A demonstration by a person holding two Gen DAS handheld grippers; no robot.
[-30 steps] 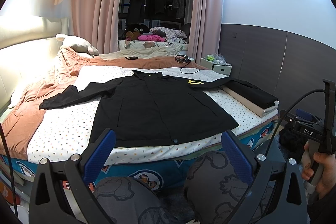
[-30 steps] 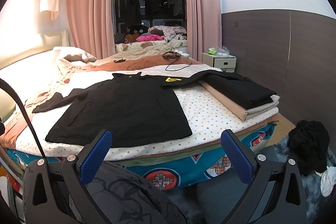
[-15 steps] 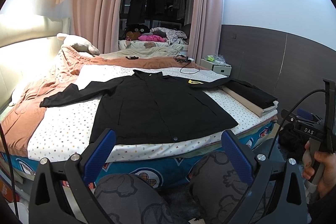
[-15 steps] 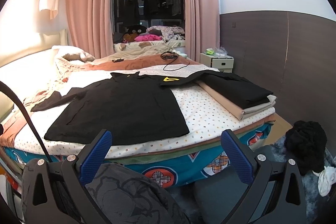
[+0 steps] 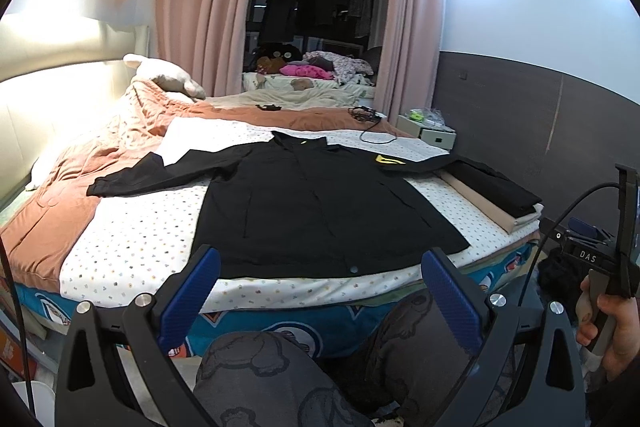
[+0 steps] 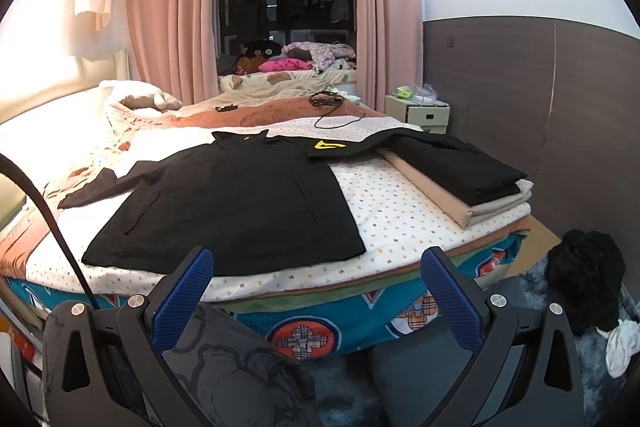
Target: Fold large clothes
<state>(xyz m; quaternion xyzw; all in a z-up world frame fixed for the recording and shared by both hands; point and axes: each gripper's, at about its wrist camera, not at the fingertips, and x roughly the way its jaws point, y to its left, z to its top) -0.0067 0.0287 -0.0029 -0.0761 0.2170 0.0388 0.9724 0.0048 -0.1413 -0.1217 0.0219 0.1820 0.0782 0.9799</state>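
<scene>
Left wrist view: the left gripper point(image 5: 320, 283) hangs off the near edge of the bed, blue ribbed pads spread wide with nothing between them, above the person's patterned grey trouser knees point(image 5: 416, 331).
Right wrist view: the right gripper point(image 6: 320, 283) sits likewise off the near edge, fingers wide apart and empty; in the left view a hand point(image 5: 608, 327) grips its handle.
Garment: a large black long-sleeved jacket with a yellow shoulder patch point(image 5: 320, 199) lies flat and front-up on the bed, hem along the near edge, collar toward the far side.
Why laid so: spread flat with sleeves out, it looks prepared for a first fold; no fold appears made yet.
Sleeves: one sleeve stretches toward the left edge, its cuff on the rust-coloured quilt point(image 5: 52, 223); the other runs toward the right edge, onto the folded stack.
Fabric: matte, thin, woven-looking, lying with few creases; probably limp and likely to sag when lifted at one point.
Fastenings: a small round snap shows near the hem.
Bed cover: a white sheet with small coloured dots point(image 5: 140, 239), smooth, over a teal cartoon-print bed skirt point(image 6: 360, 319).
Stack: folded black and beige cloths point(image 6: 472, 187) rest at the right edge, square-edged, probably parked clear of the folding area.
Floor: a crumpled black garment point(image 6: 584, 267) lies beside the bed's right corner.
Next move, judged: both grippers need to reach for a sleeve or hem corner.
</scene>
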